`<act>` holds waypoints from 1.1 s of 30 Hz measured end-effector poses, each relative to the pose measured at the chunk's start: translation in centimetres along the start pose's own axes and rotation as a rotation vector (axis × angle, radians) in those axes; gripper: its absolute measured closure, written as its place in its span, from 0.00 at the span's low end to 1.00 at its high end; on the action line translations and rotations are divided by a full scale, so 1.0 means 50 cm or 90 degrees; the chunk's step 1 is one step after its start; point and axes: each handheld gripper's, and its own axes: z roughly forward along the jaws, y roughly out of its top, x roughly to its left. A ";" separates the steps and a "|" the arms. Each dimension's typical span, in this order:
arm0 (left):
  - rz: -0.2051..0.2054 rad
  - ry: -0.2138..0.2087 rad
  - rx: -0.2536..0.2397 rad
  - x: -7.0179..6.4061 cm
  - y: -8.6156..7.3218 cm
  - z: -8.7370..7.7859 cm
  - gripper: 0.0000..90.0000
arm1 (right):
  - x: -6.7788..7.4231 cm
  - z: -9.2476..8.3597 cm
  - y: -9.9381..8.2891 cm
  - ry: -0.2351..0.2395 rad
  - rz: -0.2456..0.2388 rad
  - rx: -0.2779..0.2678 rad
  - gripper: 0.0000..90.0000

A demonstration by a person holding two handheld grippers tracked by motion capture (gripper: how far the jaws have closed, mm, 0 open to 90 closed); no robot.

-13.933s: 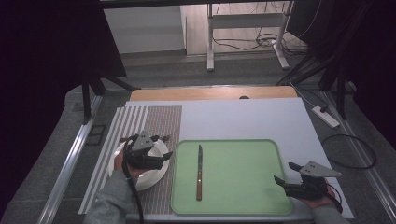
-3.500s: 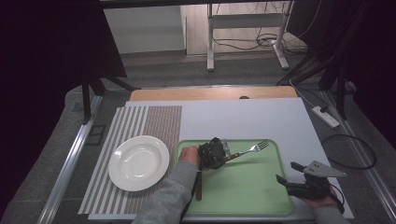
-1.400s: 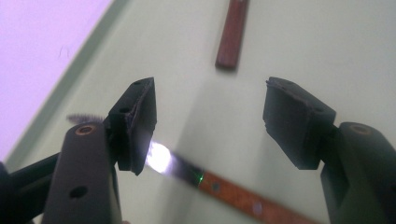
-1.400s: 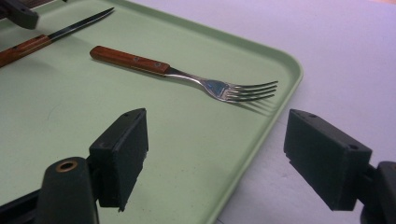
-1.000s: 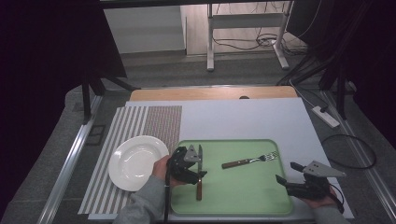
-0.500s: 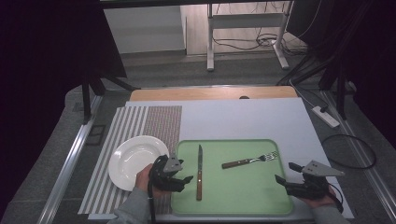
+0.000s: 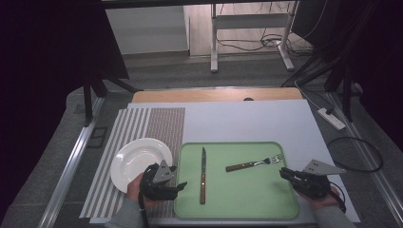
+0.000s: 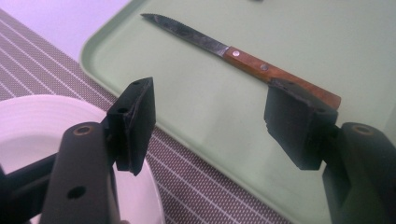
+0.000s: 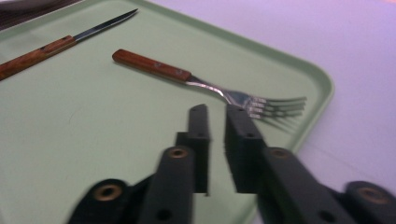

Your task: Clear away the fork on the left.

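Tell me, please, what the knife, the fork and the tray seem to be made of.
Knife and fork: shiny grey metal, likely steel, with reddish-brown handles that look like wood with metal rivets. Tray: smooth matte pale green, probably plastic, with a rounded moulded rim.

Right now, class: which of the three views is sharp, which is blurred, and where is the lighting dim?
High view: dim, dark surroundings, green tray evenly lit. Left gripper view: knife fairly sharp, near jaws soft. Right gripper view: jaws smeared by motion, fork slightly soft.
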 end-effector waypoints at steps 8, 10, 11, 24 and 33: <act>-0.007 0.007 -0.004 0.002 -0.007 -0.004 0.38 | 0.023 0.053 0.038 0.021 -0.037 0.013 1.00; -0.007 0.006 -0.003 0.002 -0.007 -0.003 0.38 | 0.028 0.071 0.049 0.030 -0.040 0.016 1.00; -0.006 0.006 -0.002 0.002 -0.006 -0.002 0.37 | 0.030 0.080 0.055 0.034 -0.039 0.018 1.00; -0.006 0.004 0.004 0.006 -0.006 0.001 0.36 | 0.058 0.218 0.127 0.074 -0.032 0.067 1.00; -0.017 0.013 0.008 0.010 -0.008 -0.001 0.36 | 0.077 0.297 0.147 0.103 -0.008 0.115 1.00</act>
